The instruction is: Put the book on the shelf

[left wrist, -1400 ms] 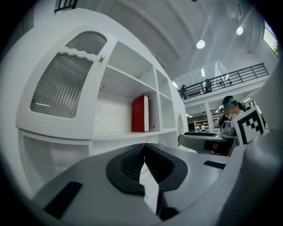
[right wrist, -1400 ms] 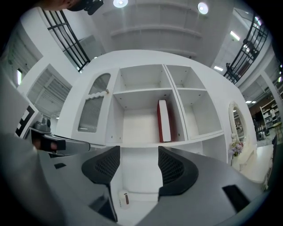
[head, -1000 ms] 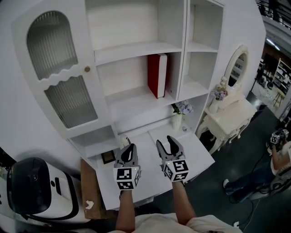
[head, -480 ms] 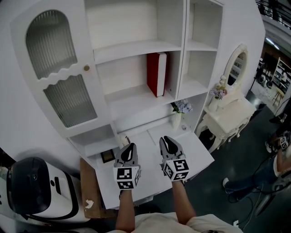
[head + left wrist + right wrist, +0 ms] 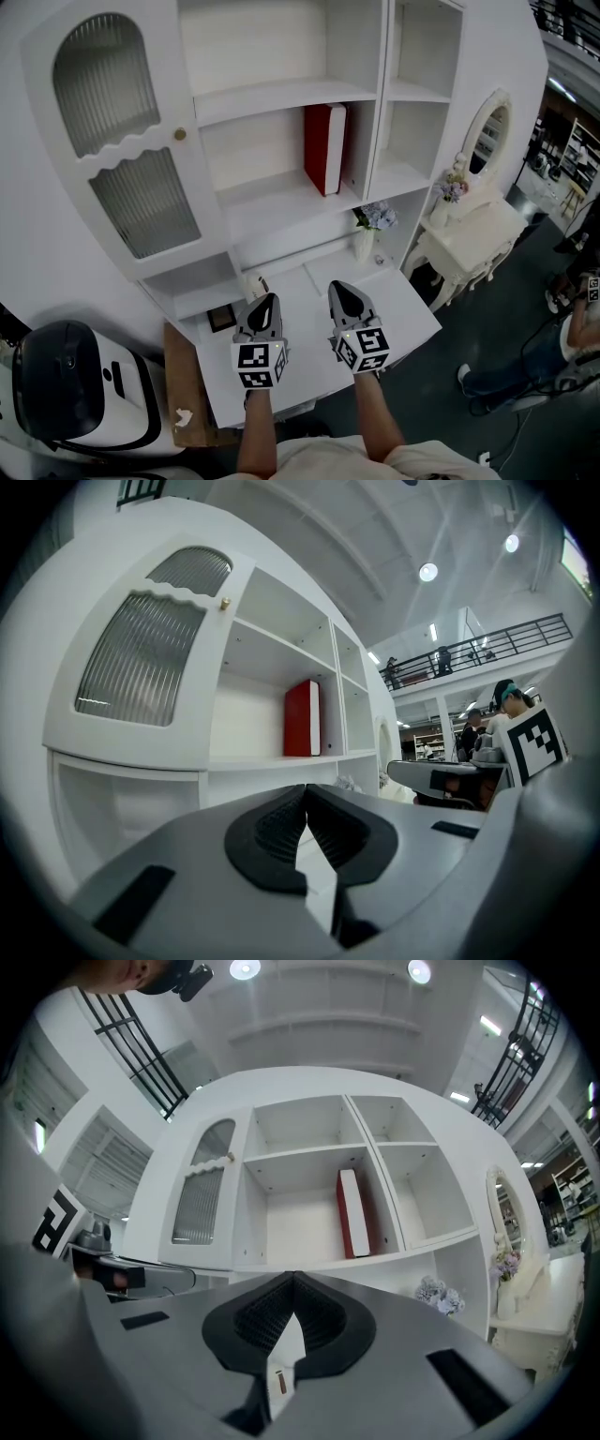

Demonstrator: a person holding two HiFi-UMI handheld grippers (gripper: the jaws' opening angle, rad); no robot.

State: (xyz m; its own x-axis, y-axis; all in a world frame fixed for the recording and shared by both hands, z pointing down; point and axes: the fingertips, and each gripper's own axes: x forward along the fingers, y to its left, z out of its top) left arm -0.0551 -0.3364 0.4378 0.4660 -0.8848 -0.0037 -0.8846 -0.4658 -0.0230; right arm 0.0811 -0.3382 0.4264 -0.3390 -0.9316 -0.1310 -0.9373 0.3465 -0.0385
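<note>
A red book [image 5: 324,148] stands upright at the right end of the middle shelf [image 5: 272,204] of a white cabinet; it also shows in the left gripper view [image 5: 302,719] and the right gripper view [image 5: 352,1213]. Both grippers hover side by side over the white desk [image 5: 405,317], well below the book and apart from it. My left gripper [image 5: 266,302] [image 5: 305,789] is shut and holds nothing. The jaws of my right gripper [image 5: 343,289] [image 5: 293,1277] have just been closing and now stand shut, with nothing between them.
A ribbed-glass cabinet door [image 5: 141,202] is at the left. A vase of flowers [image 5: 367,234] stands at the desk's far right corner. A white dressing table with an oval mirror [image 5: 469,234] is to the right, a white machine [image 5: 84,389] at lower left.
The right gripper's jaws have gone from wide open to shut, on nothing. The left gripper and the book have stayed put.
</note>
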